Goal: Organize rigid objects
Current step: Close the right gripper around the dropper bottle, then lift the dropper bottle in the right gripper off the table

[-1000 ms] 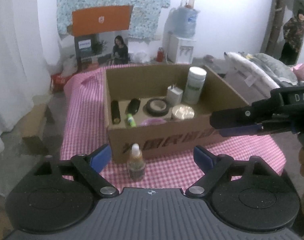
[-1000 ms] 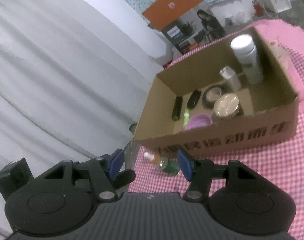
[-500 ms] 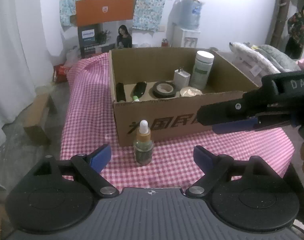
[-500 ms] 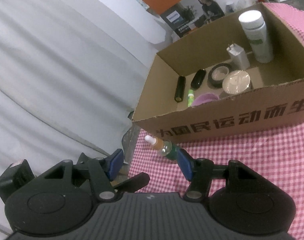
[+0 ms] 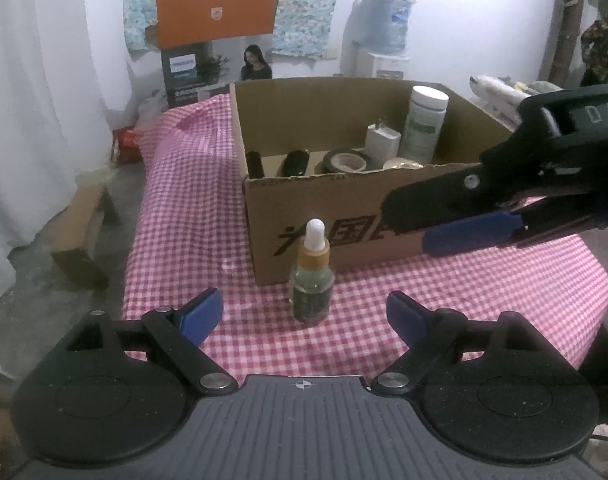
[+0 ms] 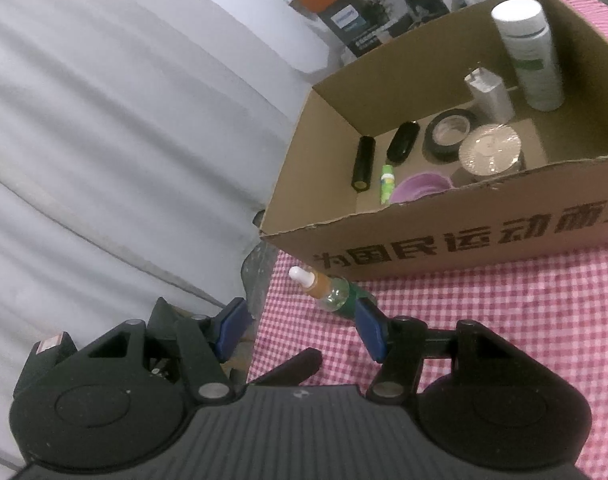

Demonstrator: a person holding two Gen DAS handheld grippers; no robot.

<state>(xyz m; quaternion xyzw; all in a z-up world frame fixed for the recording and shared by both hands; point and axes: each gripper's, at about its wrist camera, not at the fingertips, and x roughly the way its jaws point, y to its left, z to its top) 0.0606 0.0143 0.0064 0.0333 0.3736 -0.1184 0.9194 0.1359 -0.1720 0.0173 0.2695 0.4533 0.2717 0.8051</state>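
Note:
A small dropper bottle (image 5: 312,276) with a white tip, tan collar and green glass stands upright on the pink checked cloth, just in front of the cardboard box (image 5: 323,204). My left gripper (image 5: 304,316) is open, its blue pads wide on either side of the bottle and a little short of it. In the right wrist view the same bottle (image 6: 323,286) sits just ahead of my right gripper (image 6: 300,326), which is open with nothing between its pads. The right gripper also reaches in from the right in the left wrist view, in front of the box.
The box (image 6: 483,236) holds a tall white bottle (image 6: 529,54), a white charger (image 6: 489,94), a black tape roll (image 6: 449,134), a round tin (image 6: 489,152), a purple lid (image 6: 421,186), two black tubes and a green tube. The table's left edge (image 5: 140,240) drops to the floor.
Both grippers have sunk and come closer to the dropper bottle, which now looks larger between the left pads. The right gripper slid leftward in front of the box. Jaw openings are unchanged.

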